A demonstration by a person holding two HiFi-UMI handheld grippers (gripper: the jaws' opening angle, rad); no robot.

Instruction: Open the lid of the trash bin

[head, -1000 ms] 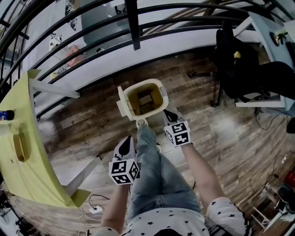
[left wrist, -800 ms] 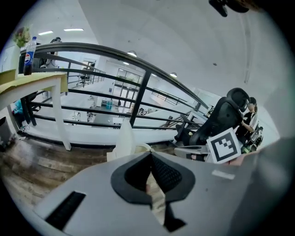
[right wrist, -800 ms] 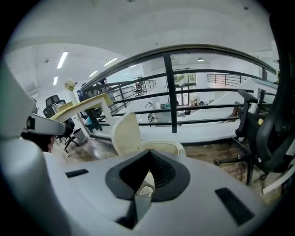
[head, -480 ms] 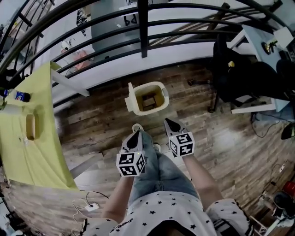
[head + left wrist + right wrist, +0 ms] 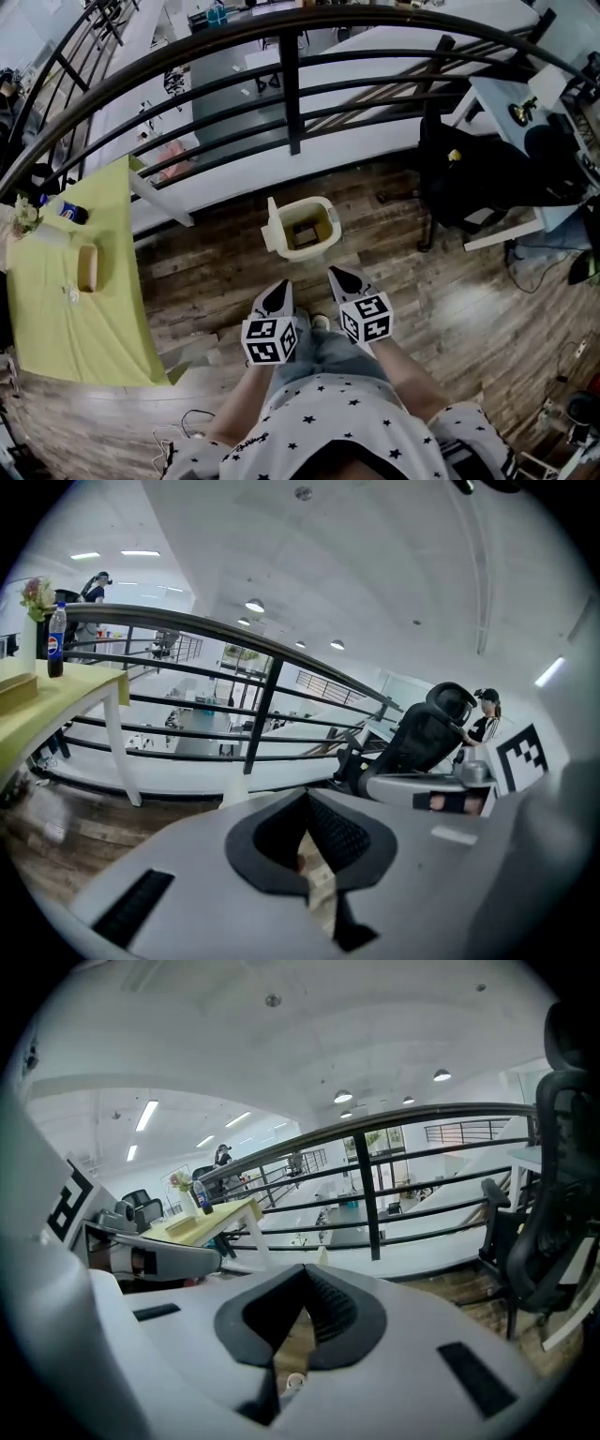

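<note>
Already open, the trash bin (image 5: 305, 251) stands upright on the plank floor (image 5: 469, 300) just above the middle of the head view. Its mouth faces straight up at the camera, and the longer side of its rounded rim runs across the frame, tipped a little up to the right. The lid (image 5: 273, 225) stands on edge along the bin's left side. Something boxy lies at the bottom, too small to tell. Below the bin, the left gripper (image 5: 279, 292) and right gripper (image 5: 339, 277) point up-frame toward it, side by side over the person's jeans (image 5: 323, 352), with bare planks between them and the bin. Each gripper's own view shows its fingers (image 5: 342, 836) pressed together at the tips with nothing held between them. Compared with a second ago, the bin looks smaller and sits further up the frame. The right gripper, then just beside the rim, has drawn back well apart from it, and the lid stands as it did. A black railing (image 5: 291, 84) curves across the top of the frame behind the bin. A yellow-green worktop (image 5: 56, 328) carrying a bottle (image 5: 70, 214) and a small wooden tray (image 5: 86, 267) fills the left, and a black office chair (image 5: 459, 178) stands at the right.
</note>
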